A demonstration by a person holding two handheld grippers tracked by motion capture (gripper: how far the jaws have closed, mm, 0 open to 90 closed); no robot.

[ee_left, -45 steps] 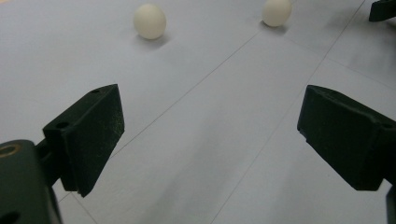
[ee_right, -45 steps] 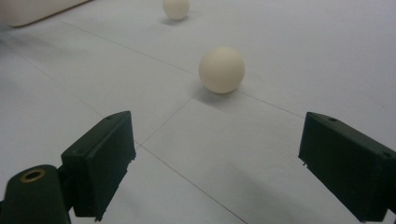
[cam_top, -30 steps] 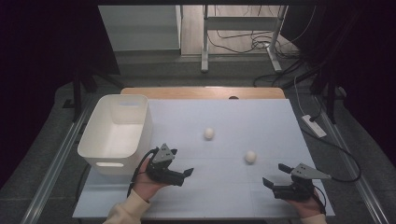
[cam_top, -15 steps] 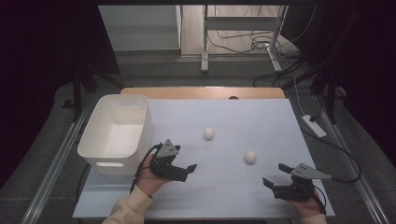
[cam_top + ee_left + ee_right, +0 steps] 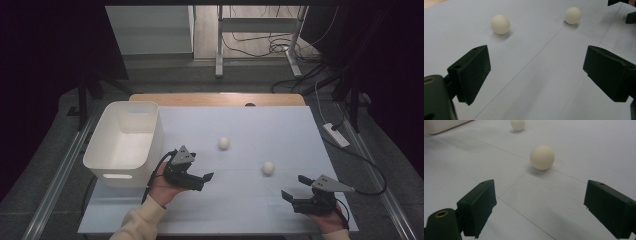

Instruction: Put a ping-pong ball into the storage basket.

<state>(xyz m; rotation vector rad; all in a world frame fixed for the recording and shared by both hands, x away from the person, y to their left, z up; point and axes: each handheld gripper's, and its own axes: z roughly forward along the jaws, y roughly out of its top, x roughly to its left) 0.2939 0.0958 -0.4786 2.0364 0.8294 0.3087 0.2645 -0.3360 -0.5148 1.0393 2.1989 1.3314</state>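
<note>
High view: two small white balls lie loose on the pale table point(image 5: 240, 200), the far ball point(image 5: 224, 143) near the middle, the near ball point(image 5: 268, 168) to its right; a white bin point(image 5: 125, 142) stands at the left edge. Left gripper point(image 5: 202, 178) hovers beside the bin, jaws spread, holding nothing; right gripper point(image 5: 295, 192) sits low at the near right corner, also spread and empty. Left gripper view: both balls lie well ahead of the parted jaws and off the centre line, so a straight push would miss or nudge one. Right gripper view: the near ball point(image 5: 542, 157) lies ahead between the jaw lines. Risk: a round ball on a smooth surface will likely roll off at any glancing touch, or squirt out of an off-centre pinch.
</note>
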